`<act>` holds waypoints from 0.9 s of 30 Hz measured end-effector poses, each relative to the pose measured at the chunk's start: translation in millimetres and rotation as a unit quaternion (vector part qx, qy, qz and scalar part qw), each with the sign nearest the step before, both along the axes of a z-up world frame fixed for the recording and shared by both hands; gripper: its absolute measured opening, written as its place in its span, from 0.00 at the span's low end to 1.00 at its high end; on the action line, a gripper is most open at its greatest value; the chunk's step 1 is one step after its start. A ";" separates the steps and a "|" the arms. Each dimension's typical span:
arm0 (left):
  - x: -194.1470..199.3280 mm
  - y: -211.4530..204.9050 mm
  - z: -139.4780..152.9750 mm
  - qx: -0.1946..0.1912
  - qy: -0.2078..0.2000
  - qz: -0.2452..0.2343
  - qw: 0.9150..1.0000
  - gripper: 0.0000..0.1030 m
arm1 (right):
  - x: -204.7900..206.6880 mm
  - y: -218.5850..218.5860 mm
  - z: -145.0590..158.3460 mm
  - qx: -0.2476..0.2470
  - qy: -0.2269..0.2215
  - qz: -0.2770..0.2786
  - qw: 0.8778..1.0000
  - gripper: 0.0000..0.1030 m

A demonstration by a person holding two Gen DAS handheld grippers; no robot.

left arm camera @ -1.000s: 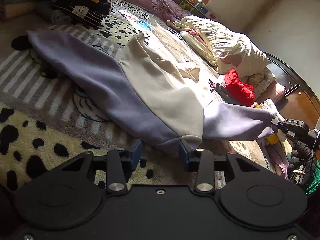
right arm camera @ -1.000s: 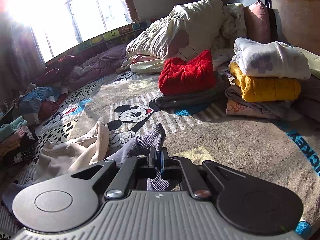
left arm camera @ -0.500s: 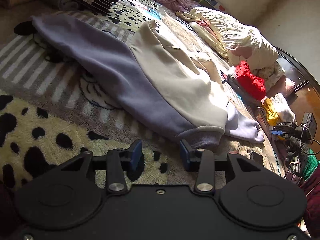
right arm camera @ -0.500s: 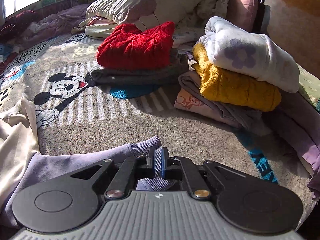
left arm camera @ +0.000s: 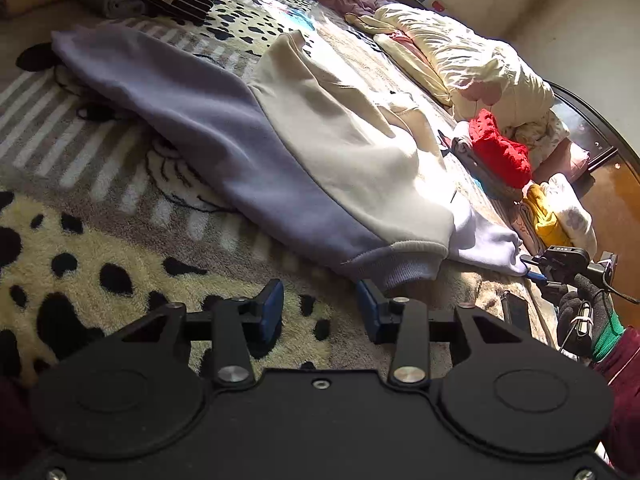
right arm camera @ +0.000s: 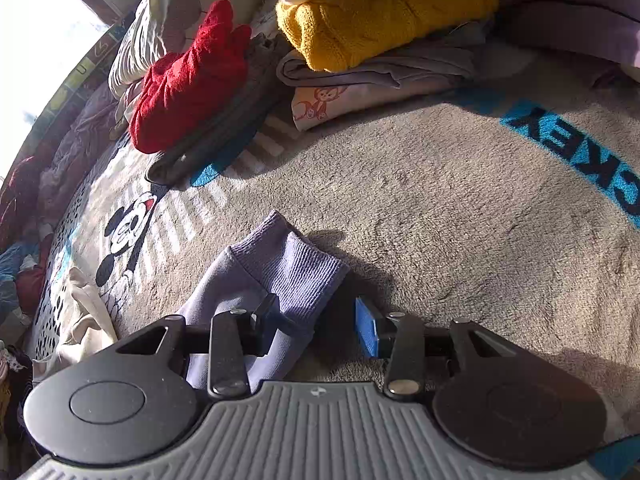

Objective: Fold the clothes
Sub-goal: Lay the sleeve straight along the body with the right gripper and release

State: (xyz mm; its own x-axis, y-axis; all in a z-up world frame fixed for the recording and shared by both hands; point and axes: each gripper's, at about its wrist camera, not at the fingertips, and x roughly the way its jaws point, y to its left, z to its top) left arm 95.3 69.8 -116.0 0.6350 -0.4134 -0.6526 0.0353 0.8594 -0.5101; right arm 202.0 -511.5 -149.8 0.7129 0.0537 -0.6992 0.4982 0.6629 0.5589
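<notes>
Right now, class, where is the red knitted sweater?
The red knitted sweater sits folded on a grey garment, upper left in the right wrist view, beside the yellow sweater pile.

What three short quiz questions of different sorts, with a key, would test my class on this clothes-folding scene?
1. True or false: the right gripper is clamped shut on the purple sleeve cuff.
2. Which colour is the knit lying on the grey folded garment? A red, B green, C black.
3. Fill in: the sweatshirt has a cream body and ____ sleeves.

Key
1. False: its jaws have just been opening, and the cuff lies loose on the blanket between them.
2. A: the red knit.
3. Purple. The left gripper is open, nothing between its pads.
</notes>
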 end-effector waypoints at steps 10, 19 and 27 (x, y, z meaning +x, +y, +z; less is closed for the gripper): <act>1.4 1.2 -3.3 0.007 0.007 0.007 1.000 0.39 | 5.6 -24.9 66.0 -0.071 -0.030 -0.015 0.997 0.06; 3.0 4.4 -13.8 -0.033 0.018 0.036 0.999 0.43 | -13.7 22.3 71.2 -0.088 -0.023 0.055 0.994 0.46; 13.9 5.4 -41.5 -0.165 0.041 0.085 0.982 0.43 | -60.1 148.0 13.5 0.056 -0.047 0.150 0.986 0.46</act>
